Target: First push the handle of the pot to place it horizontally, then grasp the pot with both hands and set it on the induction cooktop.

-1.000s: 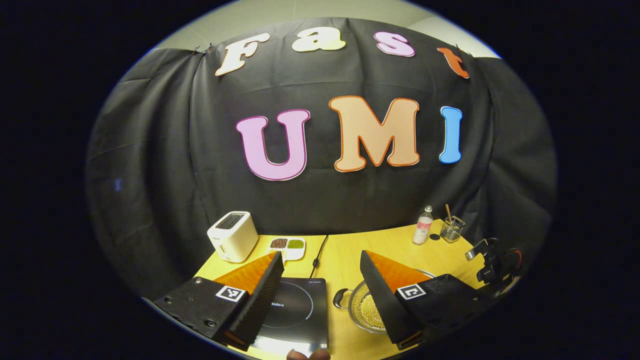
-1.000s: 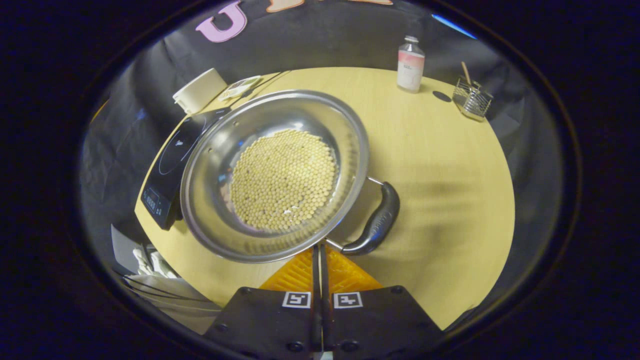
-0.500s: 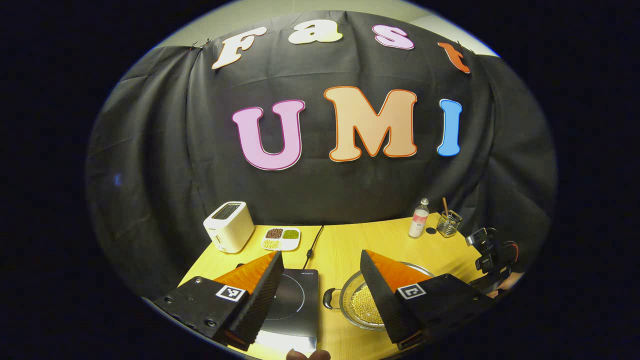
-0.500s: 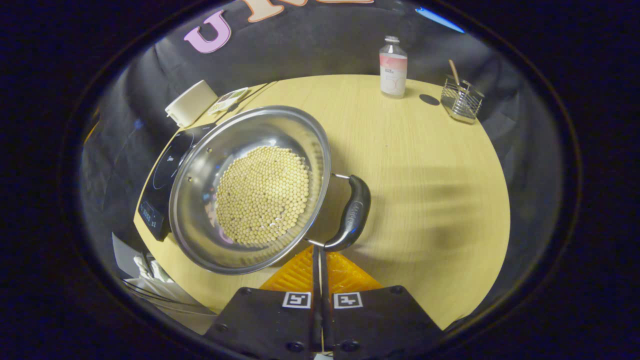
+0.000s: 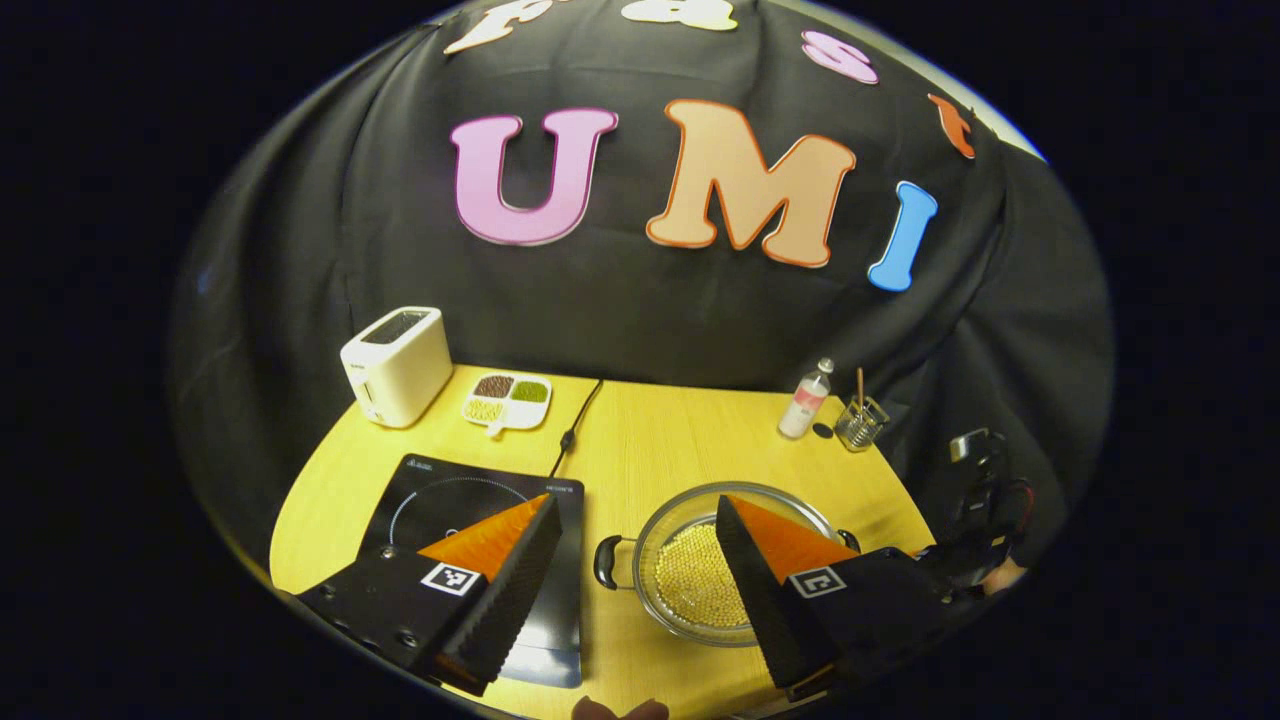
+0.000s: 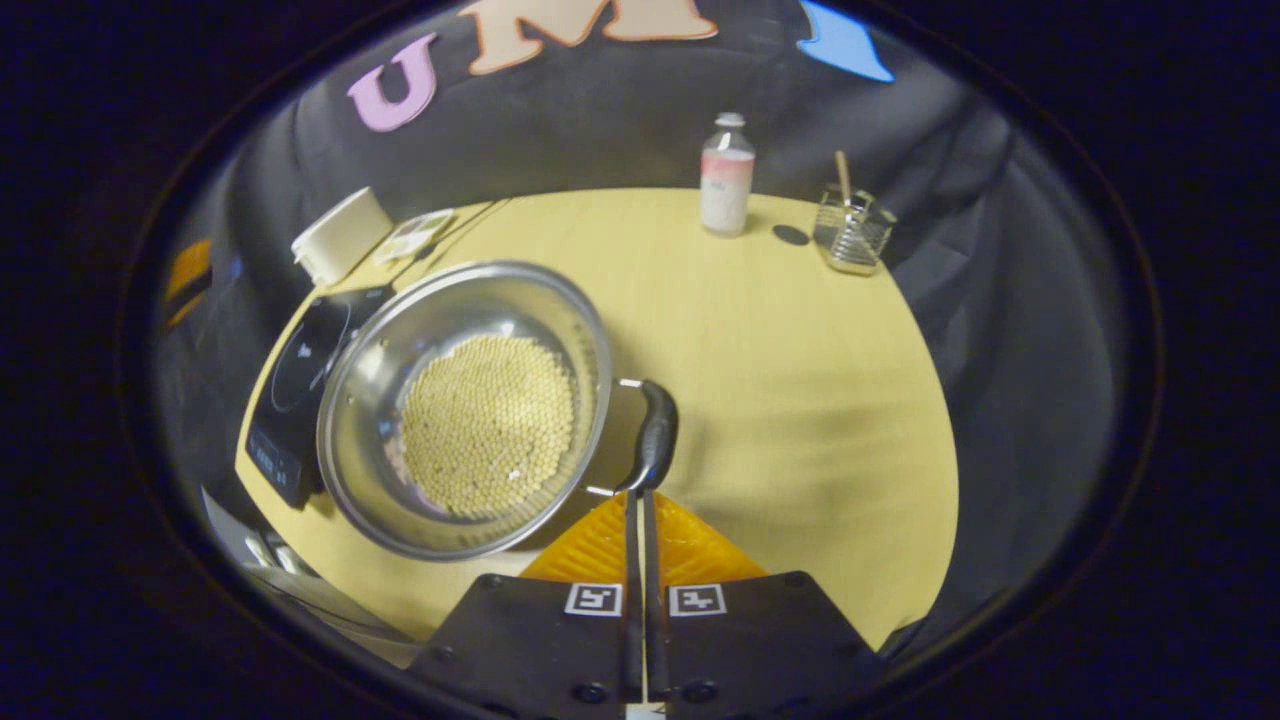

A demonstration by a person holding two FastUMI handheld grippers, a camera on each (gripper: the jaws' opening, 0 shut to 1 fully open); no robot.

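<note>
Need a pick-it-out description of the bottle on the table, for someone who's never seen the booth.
Start at the yellow table and go to its far edge by the black cloth wall. There, a small clear bottle stands upright, beside a wire holder with a stick in it. The bottle alone has a pale cap and a pinkish band around its body.

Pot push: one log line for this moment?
phase: handle push | right gripper: shut, tips at pot handle | left gripper: open, above table | pot: beside cooktop, not on it
</note>
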